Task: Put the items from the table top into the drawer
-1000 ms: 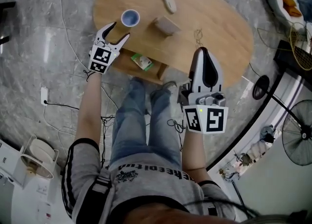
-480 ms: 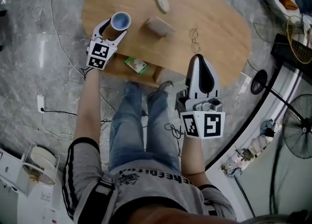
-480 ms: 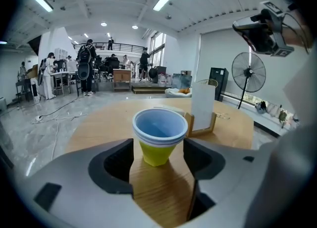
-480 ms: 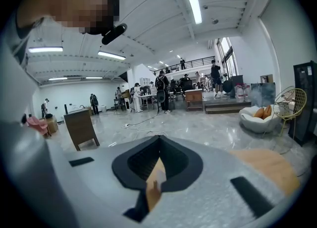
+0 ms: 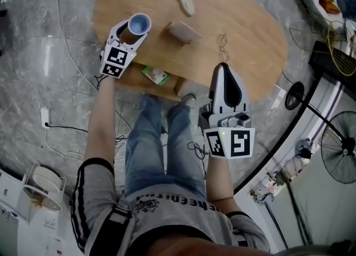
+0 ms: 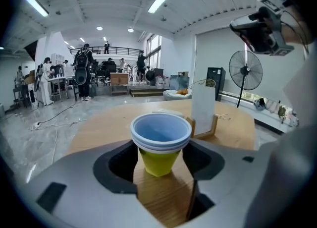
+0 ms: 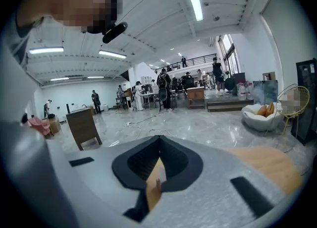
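Left gripper: jaws, just opened wider, stand apart on either side of the blue-rimmed yellow cup, apparently without pressing it. The cup stands upright on the wooden table, near its left end. Right gripper: jaws closed together, empty, above the table's near edge.

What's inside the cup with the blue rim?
Looking down from the head view, the cup shows only its plain blue inside, and nothing seems to be in it. In the left gripper view, the cup's near wall covers the very bottom.
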### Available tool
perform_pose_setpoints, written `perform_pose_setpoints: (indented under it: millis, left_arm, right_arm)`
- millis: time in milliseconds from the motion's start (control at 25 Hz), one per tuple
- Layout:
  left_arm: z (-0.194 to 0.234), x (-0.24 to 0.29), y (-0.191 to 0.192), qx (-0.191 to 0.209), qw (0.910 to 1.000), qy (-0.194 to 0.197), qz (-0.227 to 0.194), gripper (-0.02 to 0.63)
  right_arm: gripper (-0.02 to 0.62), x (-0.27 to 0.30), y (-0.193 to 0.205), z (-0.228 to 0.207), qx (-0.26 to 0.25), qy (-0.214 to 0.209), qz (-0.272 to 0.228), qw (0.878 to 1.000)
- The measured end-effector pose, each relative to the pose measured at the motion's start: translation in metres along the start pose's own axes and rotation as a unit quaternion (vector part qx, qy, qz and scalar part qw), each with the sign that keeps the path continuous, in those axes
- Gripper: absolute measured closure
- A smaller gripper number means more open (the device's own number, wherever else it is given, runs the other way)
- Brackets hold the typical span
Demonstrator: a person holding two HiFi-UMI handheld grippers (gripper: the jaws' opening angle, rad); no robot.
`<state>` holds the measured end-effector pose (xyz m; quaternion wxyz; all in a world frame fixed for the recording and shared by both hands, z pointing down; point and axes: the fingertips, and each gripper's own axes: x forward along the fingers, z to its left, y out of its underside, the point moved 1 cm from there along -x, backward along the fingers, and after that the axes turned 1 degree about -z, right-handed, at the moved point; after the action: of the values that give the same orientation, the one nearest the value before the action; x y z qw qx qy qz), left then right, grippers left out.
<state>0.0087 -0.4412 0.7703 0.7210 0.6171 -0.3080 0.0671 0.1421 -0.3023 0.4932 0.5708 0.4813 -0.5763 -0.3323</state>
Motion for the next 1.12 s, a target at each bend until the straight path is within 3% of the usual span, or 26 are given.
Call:
perform_pose_setpoints:
  millis: [480,1120]
  left_arm:
    - [-0.007,-0.05,-0.024,-0.049,0.9957,-0.047,-0.063,0.327]
    - [-0.071,-0.13,-0.012,-0.089,0.9807,-0.152,-0.085,0.327]
  right_arm:
    - [0.591,-0.004,-0.009,0.007,-0.009,-0.041,-0.012,0.999]
    - [0.591,-0.048,-0.009,0.024,-0.03,-0.146,-0.018,0.989]
